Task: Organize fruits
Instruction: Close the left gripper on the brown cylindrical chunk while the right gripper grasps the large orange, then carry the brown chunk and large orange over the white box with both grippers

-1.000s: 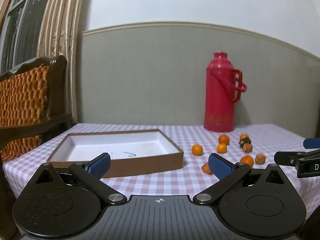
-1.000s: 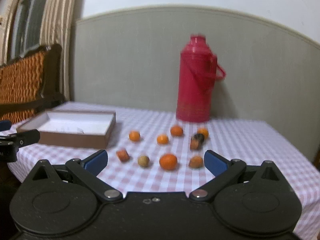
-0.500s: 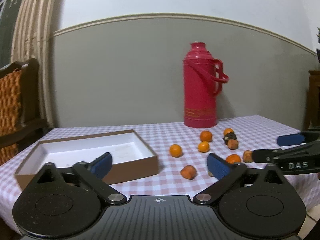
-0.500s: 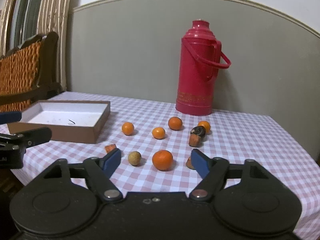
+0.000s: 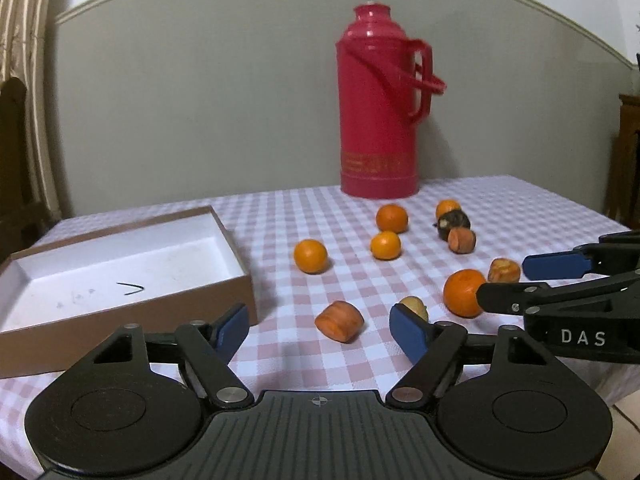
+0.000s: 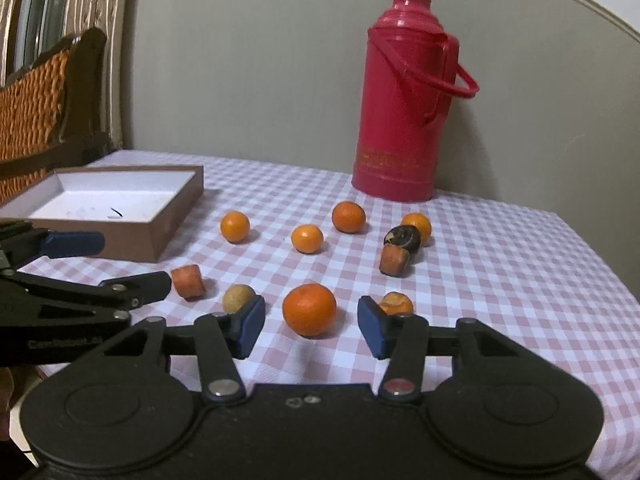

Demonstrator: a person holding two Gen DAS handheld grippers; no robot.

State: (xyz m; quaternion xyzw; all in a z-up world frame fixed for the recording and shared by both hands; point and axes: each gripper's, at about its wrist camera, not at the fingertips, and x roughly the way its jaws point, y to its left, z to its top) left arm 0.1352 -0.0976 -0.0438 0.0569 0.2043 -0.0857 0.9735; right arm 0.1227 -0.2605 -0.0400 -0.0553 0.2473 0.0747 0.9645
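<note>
The right gripper (image 6: 311, 330), empty jaws closing, should centre on the large round orange tangerine (image 6: 309, 310) near the brown cardboard box (image 6: 170, 220); the left gripper (image 5: 318, 330), also closing, frames the cut orange-brown fruit piece (image 5: 339, 320).

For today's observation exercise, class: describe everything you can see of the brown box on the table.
The brown box is a shallow, open, rectangular tray that looks like cardboard, with brown outer walls and a white inside. It lies flat on the pink-and-white checked tablecloth, to the left of the scattered fruit. No fruit is in it; only a small dark V-shaped scrap and faint smudges show on its floor. No gripper touches it.
</note>
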